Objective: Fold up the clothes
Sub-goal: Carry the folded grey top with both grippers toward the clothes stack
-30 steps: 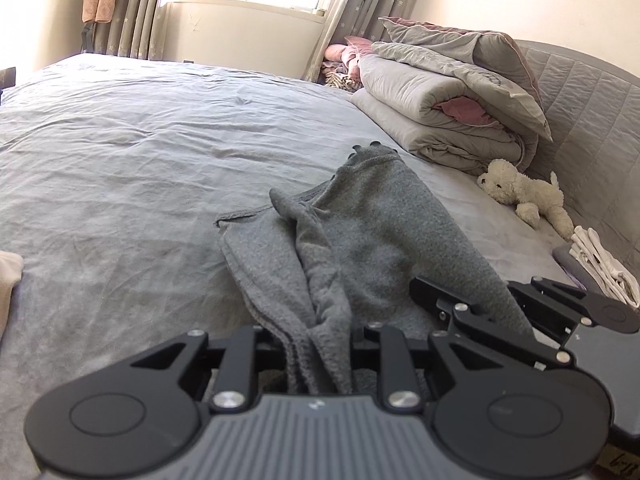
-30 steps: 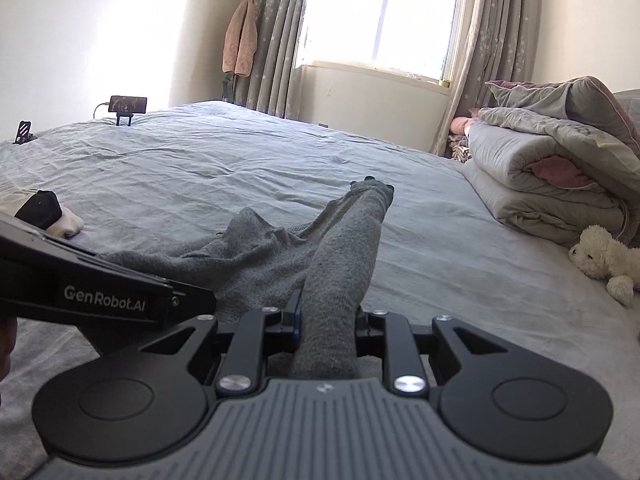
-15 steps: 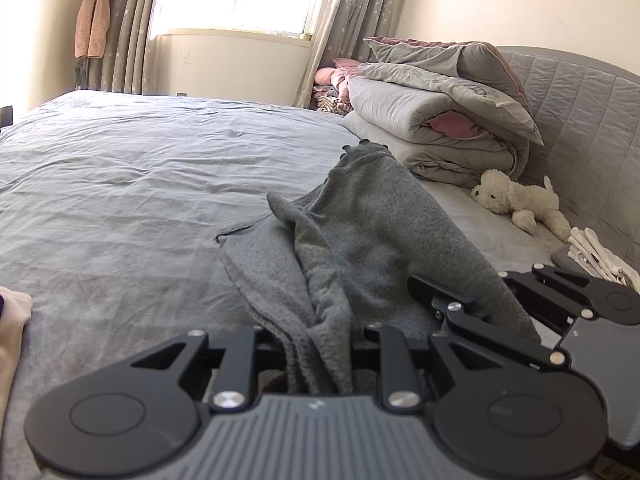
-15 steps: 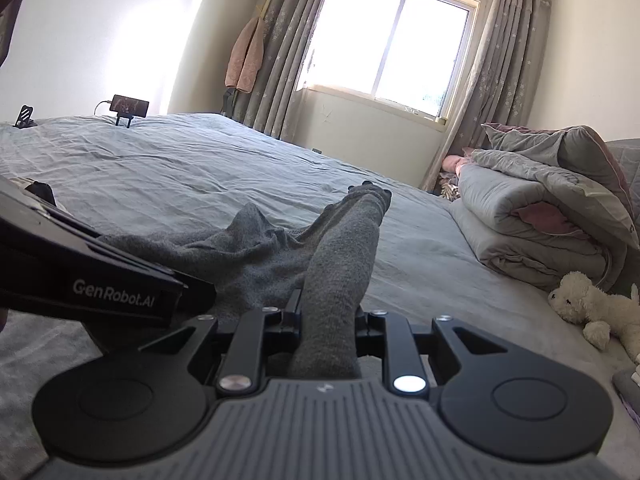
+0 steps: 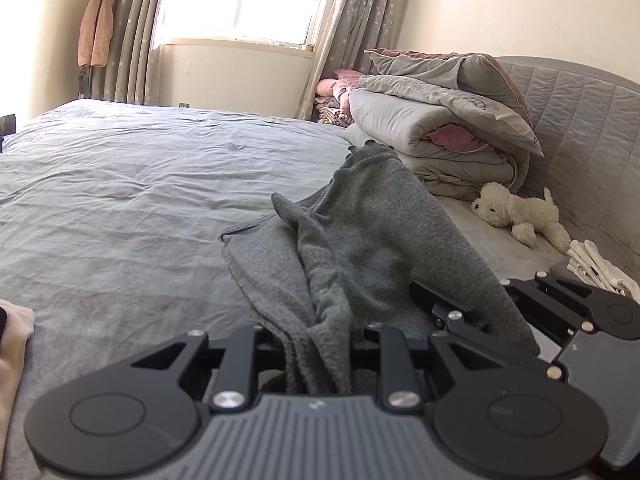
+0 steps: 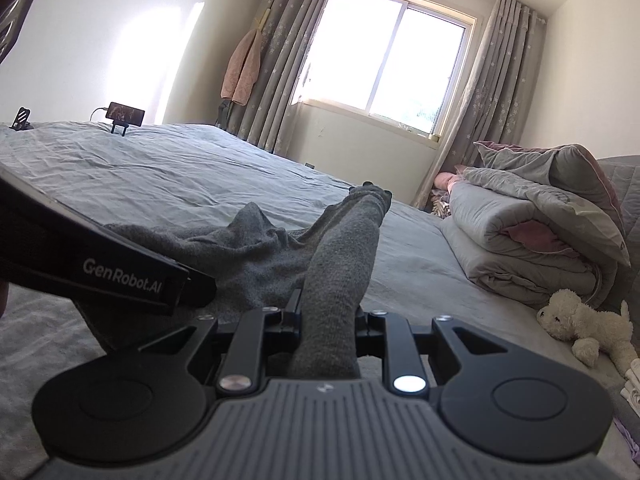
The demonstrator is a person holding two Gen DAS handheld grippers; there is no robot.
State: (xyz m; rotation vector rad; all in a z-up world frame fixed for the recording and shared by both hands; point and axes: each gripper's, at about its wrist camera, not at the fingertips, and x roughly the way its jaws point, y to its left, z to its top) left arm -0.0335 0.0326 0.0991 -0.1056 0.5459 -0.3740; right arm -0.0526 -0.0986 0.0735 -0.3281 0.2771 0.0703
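the grey fleece garment (image 5: 384, 232) is bunched into soft ridges and stretched low over the bed (image 5: 120, 208), its near edge pinched by the left gripper (image 5: 320, 356) and a rolled part clamped in the right gripper (image 6: 326, 332), both narrowed onto the cloth and close beside each other. to the left the wrinkled grey sheet lies open as far as the window wall. to the right sit 1 folded duvet stack (image 5: 448, 128), 1 white plush dog (image 5: 520, 212) and folded white cloth (image 5: 600, 272) against the headboard (image 5: 580, 120).
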